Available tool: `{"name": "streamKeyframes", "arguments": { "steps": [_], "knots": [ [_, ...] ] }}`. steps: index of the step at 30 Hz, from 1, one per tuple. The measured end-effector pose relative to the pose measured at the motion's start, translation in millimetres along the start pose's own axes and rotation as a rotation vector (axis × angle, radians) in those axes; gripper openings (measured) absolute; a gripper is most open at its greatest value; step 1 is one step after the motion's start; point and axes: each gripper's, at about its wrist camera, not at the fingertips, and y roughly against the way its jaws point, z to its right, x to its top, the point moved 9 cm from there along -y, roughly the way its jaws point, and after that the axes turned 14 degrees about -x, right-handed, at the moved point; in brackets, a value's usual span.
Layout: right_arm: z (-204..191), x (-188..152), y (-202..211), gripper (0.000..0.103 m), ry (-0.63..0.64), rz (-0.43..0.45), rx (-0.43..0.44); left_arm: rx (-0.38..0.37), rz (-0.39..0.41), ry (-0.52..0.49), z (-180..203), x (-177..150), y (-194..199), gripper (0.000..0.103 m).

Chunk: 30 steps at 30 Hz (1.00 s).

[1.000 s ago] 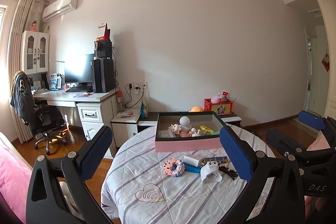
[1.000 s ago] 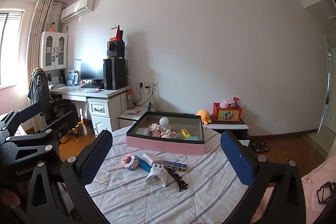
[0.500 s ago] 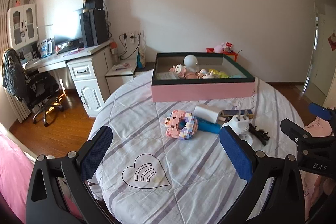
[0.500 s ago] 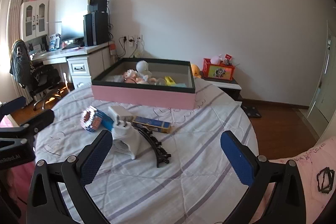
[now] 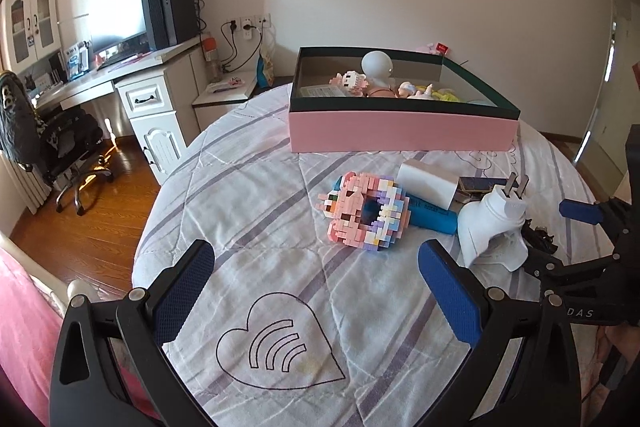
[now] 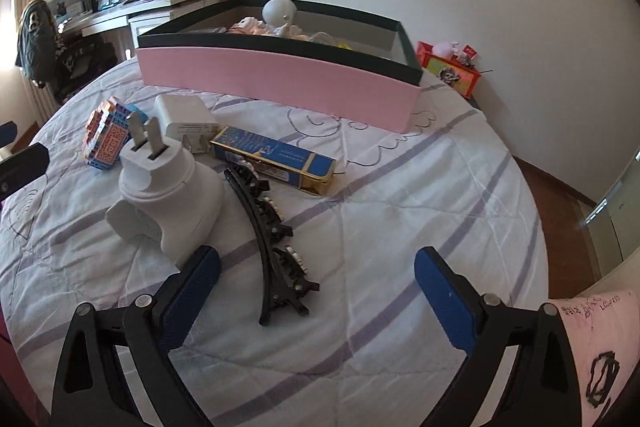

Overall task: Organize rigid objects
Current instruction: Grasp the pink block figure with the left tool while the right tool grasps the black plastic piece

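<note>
The right gripper (image 6: 316, 267), its jaws having just been closing a little yet still spread wide with nothing clamped, hung above the striped bedcover (image 6: 400, 227) with the near end of a black curved hair clip (image 6: 272, 239) lying in the gap between its blue pads (image 6: 192, 291). The clip appeared thin, stiff and light, with small toothed claws along its arc; a hold across its narrow spine near the middle would likely be surest, since the pointed ends could pivot or slip. Just left of it stood a white plug adapter (image 6: 168, 195), smooth hard plastic, probably light, best taken across its rounded body rather than by the metal prongs. Behind lay a blue and gold flat box (image 6: 276, 159) and a white charger block (image 6: 184, 119), both rigid with flat opposing faces. The left gripper (image 5: 316, 291), likewise spread and empty, faced a pink brick-built ring (image 5: 364, 211), which may shed pieces if squeezed hard. The pink-sided box (image 5: 400, 131), already holding toys, sat beyond the loose items.
</note>
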Motion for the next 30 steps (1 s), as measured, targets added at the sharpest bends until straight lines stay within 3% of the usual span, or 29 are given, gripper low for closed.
{"name": "streamKeyframes", "arguments": {
  "steps": [4,8,11,22,26,30],
  "knots": [
    [-9.5,9.0,-8.8,0.080,0.073,-0.013,0.032,-0.015,-0.031,0.007,-0.8,2.2,-11.3,0.103],
    [-20.1,12.7,-6.9,0.025,0.086,-0.013,0.139,-0.021,-0.057,-0.011,2.1,4.9,-22.9,0.103],
    [-16.1,8.7,-3.9,0.018,0.055,-0.009,0.166,-0.027,-0.083,-0.016,3.7,7.0,-32.1,0.103],
    [20.8,-1.6,-8.9,0.018,-0.065,-0.013,0.135,-0.048,-0.219,-0.016,7.1,9.5,-83.8,0.102],
    [21.0,0.8,-11.8,0.018,-0.075,-0.011,0.147,-0.091,-0.190,0.007,7.4,12.8,-80.3,0.068],
    [20.0,0.7,-11.9,0.018,-0.072,-0.012,0.140,-0.103,-0.171,0.006,9.5,15.0,-77.1,0.068]
  ]
}}
